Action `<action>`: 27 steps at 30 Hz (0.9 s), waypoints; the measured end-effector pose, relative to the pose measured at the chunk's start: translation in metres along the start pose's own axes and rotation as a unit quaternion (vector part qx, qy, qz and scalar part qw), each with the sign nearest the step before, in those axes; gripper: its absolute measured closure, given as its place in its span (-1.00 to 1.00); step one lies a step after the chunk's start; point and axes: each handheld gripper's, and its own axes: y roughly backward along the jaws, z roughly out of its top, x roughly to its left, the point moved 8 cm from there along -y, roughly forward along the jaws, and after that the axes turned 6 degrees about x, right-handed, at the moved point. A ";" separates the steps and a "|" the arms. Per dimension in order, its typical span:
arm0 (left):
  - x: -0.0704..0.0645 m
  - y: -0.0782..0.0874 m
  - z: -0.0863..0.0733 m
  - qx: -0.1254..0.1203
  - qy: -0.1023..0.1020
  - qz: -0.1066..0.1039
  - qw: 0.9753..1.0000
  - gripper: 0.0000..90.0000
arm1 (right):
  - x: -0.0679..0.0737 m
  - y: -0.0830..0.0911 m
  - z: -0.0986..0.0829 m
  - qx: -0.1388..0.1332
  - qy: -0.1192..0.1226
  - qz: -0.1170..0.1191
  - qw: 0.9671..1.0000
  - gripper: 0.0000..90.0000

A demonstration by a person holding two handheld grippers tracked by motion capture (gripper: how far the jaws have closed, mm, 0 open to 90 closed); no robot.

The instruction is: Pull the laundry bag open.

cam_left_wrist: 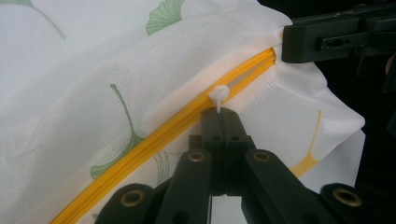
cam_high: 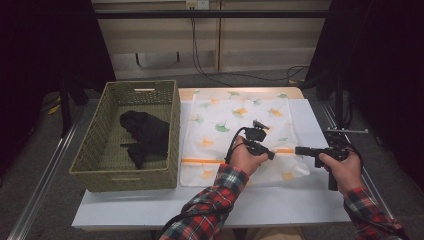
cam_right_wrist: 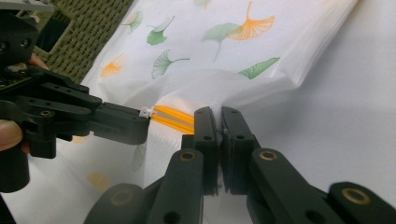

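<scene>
One white mesh laundry bag [cam_high: 240, 135] printed with green and orange ginkgo leaves lies flat on the white table [cam_high: 280, 205], just to the right of one woven basket [cam_high: 100, 165]. One orange zipper [cam_high: 200, 160] crosses the bag near its front end.

Two grippers are at work, one per hand. The left gripper [cam_left_wrist: 223, 116] has its jaws pressed together on the single white zipper pull [cam_left_wrist: 219, 94], which stands up from the orange track between the two jaw tips. The right gripper [cam_right_wrist: 219, 116] has its jaws nearly closed, pinching a fold of the bag's mesh at the right-hand end of the zipper, so that the cloth rises in a ridge there. In the high view the two grippers sit close together over the front right part of the bag, the left gripper [cam_high: 262, 149] just left of the right gripper [cam_high: 302, 150].

The basket holds one dark garment [cam_high: 145, 135], bunched on its floor. Two plaid sleeves [cam_high: 210, 205] enter from the near edge.
</scene>
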 end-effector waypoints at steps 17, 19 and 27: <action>0.002 0.003 -0.001 -0.004 0.010 -0.005 1.000 1.00 | -0.007 0.003 0.000 -0.004 -0.012 -0.006 1.000 0.91; 0.003 0.004 -0.002 0.003 0.000 -0.004 1.000 1.00 | -0.007 0.004 0.000 -0.004 -0.013 -0.006 1.000 0.91; 0.007 0.007 -0.003 0.002 0.004 0.004 1.000 1.00 | -0.014 0.006 -0.002 -0.005 -0.020 -0.013 1.000 0.91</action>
